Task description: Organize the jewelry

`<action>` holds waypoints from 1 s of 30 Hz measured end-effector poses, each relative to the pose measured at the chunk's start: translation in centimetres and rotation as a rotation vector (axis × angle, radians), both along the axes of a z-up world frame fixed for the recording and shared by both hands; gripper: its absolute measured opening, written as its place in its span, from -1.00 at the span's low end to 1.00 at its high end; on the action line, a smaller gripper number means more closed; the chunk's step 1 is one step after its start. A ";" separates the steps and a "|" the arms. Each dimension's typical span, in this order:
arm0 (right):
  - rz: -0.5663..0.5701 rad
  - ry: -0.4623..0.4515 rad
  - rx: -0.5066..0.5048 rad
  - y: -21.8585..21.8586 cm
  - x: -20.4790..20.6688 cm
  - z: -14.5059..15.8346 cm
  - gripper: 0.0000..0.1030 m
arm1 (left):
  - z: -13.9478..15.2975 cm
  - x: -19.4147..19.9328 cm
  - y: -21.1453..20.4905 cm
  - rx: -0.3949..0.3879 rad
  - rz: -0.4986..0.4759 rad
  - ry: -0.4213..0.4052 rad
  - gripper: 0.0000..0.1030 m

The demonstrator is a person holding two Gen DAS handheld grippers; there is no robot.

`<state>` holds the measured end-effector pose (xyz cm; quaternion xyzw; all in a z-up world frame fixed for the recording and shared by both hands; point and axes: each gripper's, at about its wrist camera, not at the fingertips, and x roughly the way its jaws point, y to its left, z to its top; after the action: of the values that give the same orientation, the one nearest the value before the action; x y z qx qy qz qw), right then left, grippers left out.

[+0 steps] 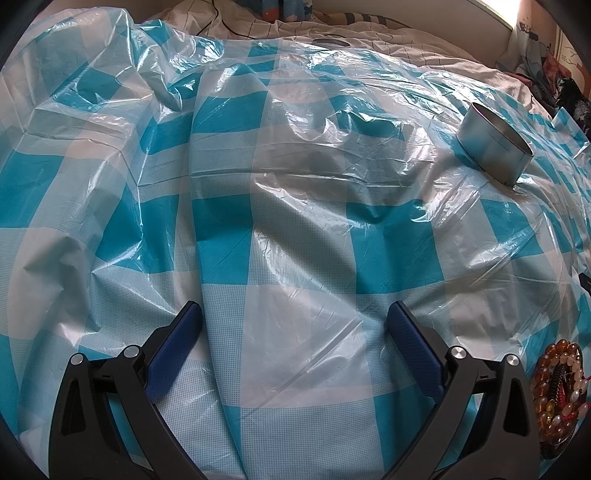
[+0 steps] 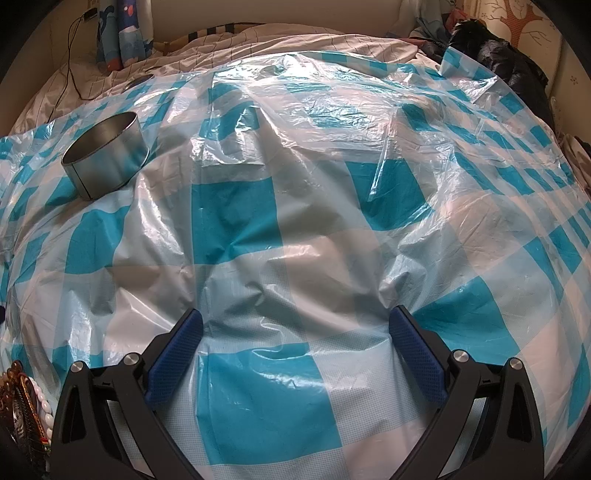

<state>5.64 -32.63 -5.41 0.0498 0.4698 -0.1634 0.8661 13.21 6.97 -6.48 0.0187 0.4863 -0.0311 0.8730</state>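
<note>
Surface: a bed covered by a crinkled plastic sheet [image 1: 295, 236] in blue and white checks, folded and ridged in many places; striped bedding [image 1: 369, 33] shows beyond the sheet's far edge
Left gripper [image 1: 293, 314]: released, both blue-padded fingers [image 1: 173, 350] spread wide above the sheet's near edge, nothing between them
Right gripper [image 2: 295, 321]: also released, fingers [image 2: 417, 354] wide apart over the sheet's near edge, nothing held
Tin [image 1: 493, 146]: a round open metal container, standing on the sheet toward its far edge; in the left view it sits to the far right, in the right view to the far left [image 2: 105, 155], so it lies between the two grippers and well ahead of both; what is inside cannot be seen
Jewelry [image 1: 559, 398]: a heap of beaded bracelets, amber, brown, white and red strands mixed, lying on the sheet at its near edge; just beside the left gripper's right finger in the left view, and at the lower left margin of the right view [image 2: 27, 406], partly cut off there
Jewelry and tin: well apart, the heap near, the tin far
Far side: a black cable [image 2: 74, 55] trails over the bedding at the left, dark clothing [image 2: 502, 55] is piled at the far right corner
</note>
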 end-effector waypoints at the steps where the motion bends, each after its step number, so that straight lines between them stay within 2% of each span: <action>1: 0.000 -0.002 -0.001 0.0 0.0 0.0 0.87 | 0.0 0.0 0.0 -0.001 0.001 0.000 0.86; 7: -0.011 0.018 0.020 -0.2 0.4 -0.1 0.88 | -0.1 0.5 -0.4 0.021 0.009 0.019 0.88; 9: -0.011 -0.009 0.023 0.4 -0.5 0.9 0.88 | 0.2 0.9 -0.2 0.001 0.032 0.063 0.88; 10: 0.014 -0.060 0.007 1.1 -1.2 2.0 0.88 | 0.5 1.0 -0.1 -0.008 0.056 0.092 0.88; 11: 0.034 -0.154 -0.052 2.1 -2.4 3.9 0.88 | 1.3 0.7 -0.1 -0.031 0.085 0.113 0.87; 13: 0.057 -0.346 -0.178 4.4 -5.1 7.6 0.88 | 3.9 -0.7 -0.5 -0.097 0.076 0.049 0.87; 15: 0.089 -0.433 -0.142 5.7 -6.9 9.7 0.88 | 6.5 -3.1 -1.6 -0.093 0.041 -0.042 0.87; 16: 0.124 -0.465 -0.047 6.4 -8.0 10.6 0.88 | 7.5 -4.5 -2.1 -0.080 0.024 -0.081 0.87; 18: 0.198 -0.468 0.089 7.5 -9.2 10.7 0.88 | 8.8 -7.1 -2.9 -0.076 -0.002 -0.137 0.87; 20: 0.288 -0.403 0.140 9.5 -9.9 9.5 0.88 | 9.0 -9.3 -3.0 -0.124 -0.025 -0.129 0.87; 22: 0.364 -0.347 0.158 11.0 -10.4 8.8 0.88 | 8.7 -10.3 -2.6 -0.155 -0.032 -0.106 0.87; 24: 0.381 -0.375 0.149 11.7 -11.2 9.2 0.88 | 8.3 -11.4 -2.2 -0.168 -0.043 -0.088 0.87; 28: 0.380 -0.354 0.133 11.8 -11.4 9.3 0.88 | 7.5 -12.7 -2.7 -0.079 -0.087 -0.103 0.87; 30: 0.366 -0.350 0.107 11.3 -11.7 9.4 0.88 | 7.4 -12.9 -2.7 -0.091 -0.126 -0.098 0.87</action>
<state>-6.08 -21.34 4.00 0.0371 0.3221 0.0324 0.9454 0.28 4.29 0.91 0.0112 0.4389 -0.1070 0.8921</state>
